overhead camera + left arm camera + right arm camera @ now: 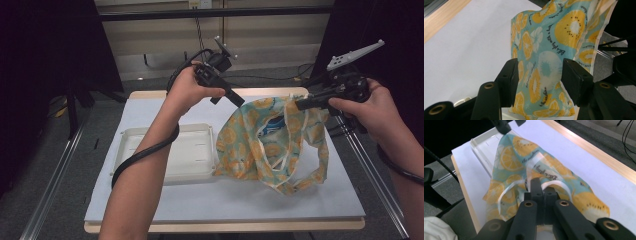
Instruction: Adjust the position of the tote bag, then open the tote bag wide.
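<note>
1. High view: fruit-print bag [260,145] hung above the white-covered table [150,107], beside the white tray [165,150], stretched between both tools, likely to keep its mouth spread. Left tool [239,100] at the bag's upper left corner, left hand [192,87] raised, forearm reaching across the tray. Right tool [300,103] at the top rim, right hand [367,107] lifted.
2. Left gripper view: jaws parted about halfway, fabric [541,67] between them, pads apparently not pressing.
3. Right gripper view: jaws fully closed, pinching the pale rim band [536,185].
</note>
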